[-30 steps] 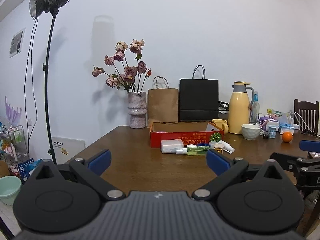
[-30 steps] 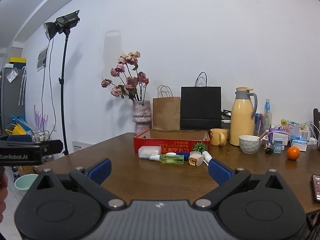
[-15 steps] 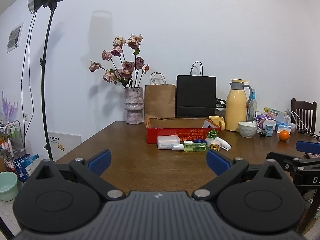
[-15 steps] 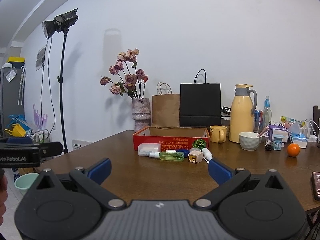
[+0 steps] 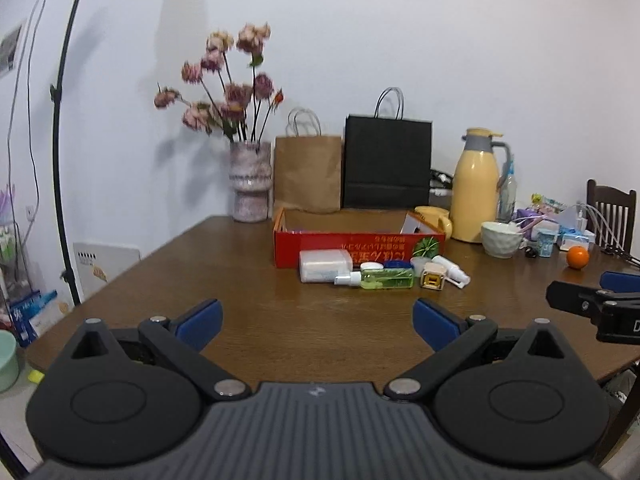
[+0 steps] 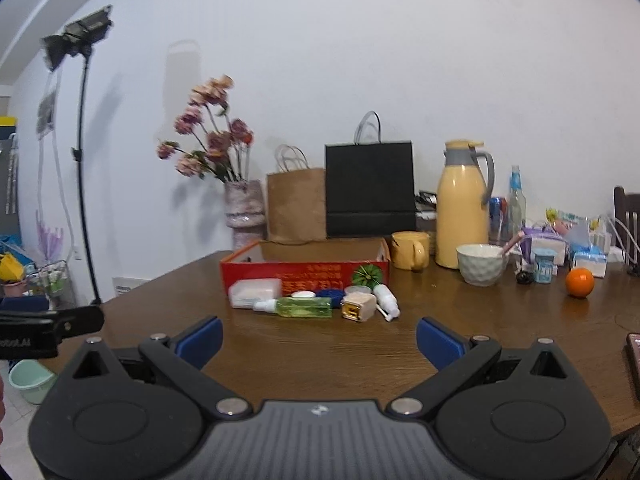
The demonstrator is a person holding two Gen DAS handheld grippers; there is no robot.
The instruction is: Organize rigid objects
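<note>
With both my left gripper (image 5: pixel 316 322) and right gripper (image 6: pixel 319 338) spread wide and empty, well short of the small items huddled against the red box (image 6: pixel 304 272), reaching in could knock the green bottle (image 6: pixel 305 306) rolling.

Lighting's pretty flat and even, soft indoor light on a white wall (image 5: pixel 440 40), nothing blown out. Both views are strongly fisheye: dark vignette in the corners and straight lines bowing, like the light stand (image 6: pixel 86 168) curving at the left. The dried flowers (image 5: pixel 224 88) throw a soft gray shadow on the wall to their left, and there's a faint lamp-shaped shadow higher up. Everything's a bit smeared with motion blur, especially the flowers and the studio light (image 6: pixel 80 38). The wooden table (image 5: pixel 248 292) has a mild sheen near the bottles, no harsh glare.
</note>
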